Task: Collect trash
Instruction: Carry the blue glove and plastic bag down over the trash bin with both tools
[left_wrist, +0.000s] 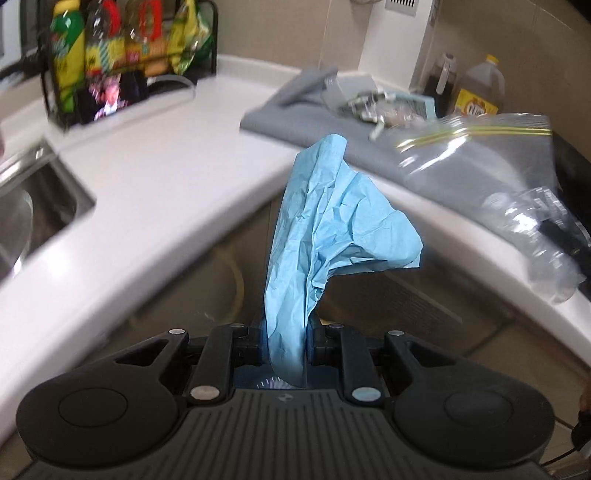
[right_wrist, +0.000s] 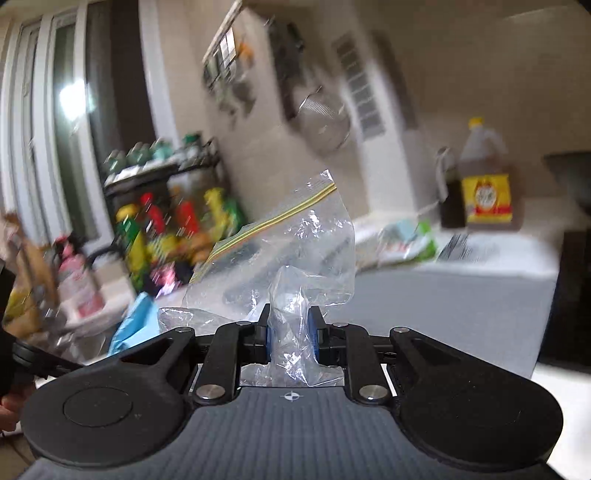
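Note:
My left gripper (left_wrist: 286, 343) is shut on a crumpled blue paper towel (left_wrist: 328, 221), which stands up from the jaws in front of the white counter's edge (left_wrist: 166, 206). My right gripper (right_wrist: 290, 332) is shut on a clear zip bag (right_wrist: 280, 251) with a yellow-green seal strip, held up in the air. That bag also shows at the right of the left wrist view (left_wrist: 480, 147), and the blue towel shows at the lower left of the right wrist view (right_wrist: 135, 325). Small scraps (left_wrist: 373, 107) lie on a grey mat (left_wrist: 295, 114) on the counter.
A steel sink (left_wrist: 33, 206) is sunk in the counter at the left. A black wire rack of bottles and packets (left_wrist: 125, 55) stands at the back. A yellow-capped oil jug (left_wrist: 480, 88) and a dark bottle (left_wrist: 441, 85) stand in the corner. A strainer (right_wrist: 325, 122) hangs on the wall.

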